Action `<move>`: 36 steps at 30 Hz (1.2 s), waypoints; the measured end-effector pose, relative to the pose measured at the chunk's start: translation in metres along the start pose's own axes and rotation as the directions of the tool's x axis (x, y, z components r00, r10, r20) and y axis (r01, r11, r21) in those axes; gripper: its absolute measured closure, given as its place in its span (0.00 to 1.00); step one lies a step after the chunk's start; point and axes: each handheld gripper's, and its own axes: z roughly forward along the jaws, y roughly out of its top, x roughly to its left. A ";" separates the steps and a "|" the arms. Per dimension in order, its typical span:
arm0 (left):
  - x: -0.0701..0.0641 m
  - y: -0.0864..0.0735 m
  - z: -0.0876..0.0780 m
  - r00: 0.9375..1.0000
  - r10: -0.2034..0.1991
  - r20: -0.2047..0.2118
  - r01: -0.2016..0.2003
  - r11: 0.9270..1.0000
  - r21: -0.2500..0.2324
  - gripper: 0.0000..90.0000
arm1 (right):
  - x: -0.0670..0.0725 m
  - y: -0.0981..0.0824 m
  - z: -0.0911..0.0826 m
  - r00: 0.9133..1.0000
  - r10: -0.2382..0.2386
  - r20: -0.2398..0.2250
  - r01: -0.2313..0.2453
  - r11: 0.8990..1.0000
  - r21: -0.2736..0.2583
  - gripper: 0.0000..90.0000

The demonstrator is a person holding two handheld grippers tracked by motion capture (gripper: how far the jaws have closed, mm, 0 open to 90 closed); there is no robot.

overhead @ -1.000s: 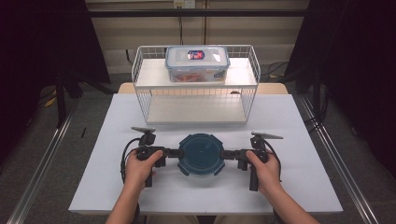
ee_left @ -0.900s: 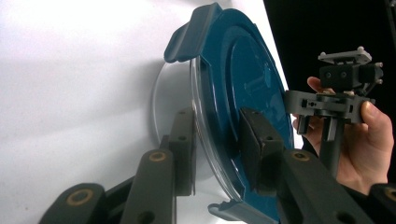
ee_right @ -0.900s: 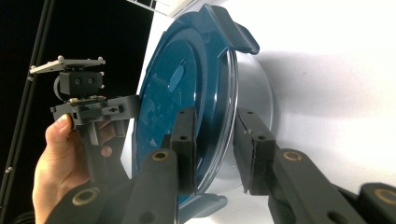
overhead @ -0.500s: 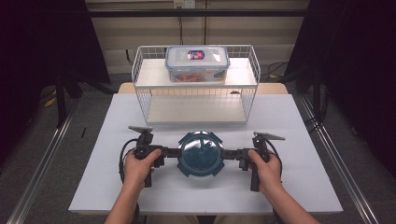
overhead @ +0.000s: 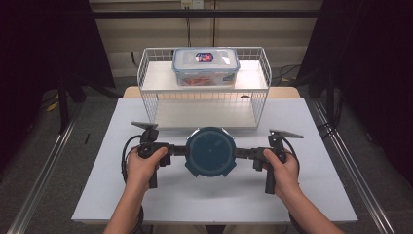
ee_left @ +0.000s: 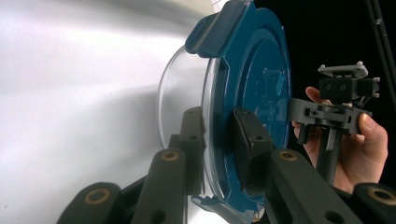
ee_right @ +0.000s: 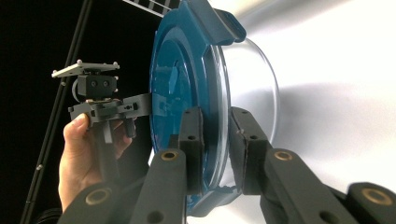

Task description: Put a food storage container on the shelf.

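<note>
Round clear bowl (overhead: 210, 152) with blue lid, level, lifted above the table.

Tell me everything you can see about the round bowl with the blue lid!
The round clear bowl with the dark blue plastic lid looks like glass or clear plastic. The lid has latch tabs sticking out around its rim and sits closed on top. It is level, above the white table, in front of the white wire rack. The left tool and the right tool each pinch its rim from opposite sides, one jaw on the lid, one on the clear bowl.
</note>
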 end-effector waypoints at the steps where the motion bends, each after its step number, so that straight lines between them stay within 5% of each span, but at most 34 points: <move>1: -0.004 0.002 -0.002 1.000 0.000 0.004 0.000 1.000 -0.003 0.84 | 0.006 0.003 -0.003 1.000 -0.014 0.002 0.014 1.000 -0.002 0.85; 11: -0.059 0.041 -0.029 0.998 0.067 0.005 -0.066 0.997 -0.024 0.84 | 0.060 0.036 -0.026 0.996 -0.085 -0.019 0.084 0.995 -0.046 0.85; 22: -0.117 0.105 -0.069 0.992 0.124 0.010 -0.123 0.990 -0.068 0.84 | 0.131 0.092 -0.041 0.987 -0.160 -0.029 0.158 0.984 -0.082 0.85; 31: -0.139 0.156 -0.087 0.995 0.097 0.032 -0.094 0.992 -0.081 0.84 | 0.175 0.143 -0.040 0.984 -0.174 -0.028 0.170 0.980 -0.108 0.85; 36: -0.140 0.190 -0.084 0.997 0.060 0.038 -0.057 0.995 -0.082 0.84 | 0.183 0.175 -0.035 0.990 -0.136 -0.043 0.129 0.982 -0.139 0.85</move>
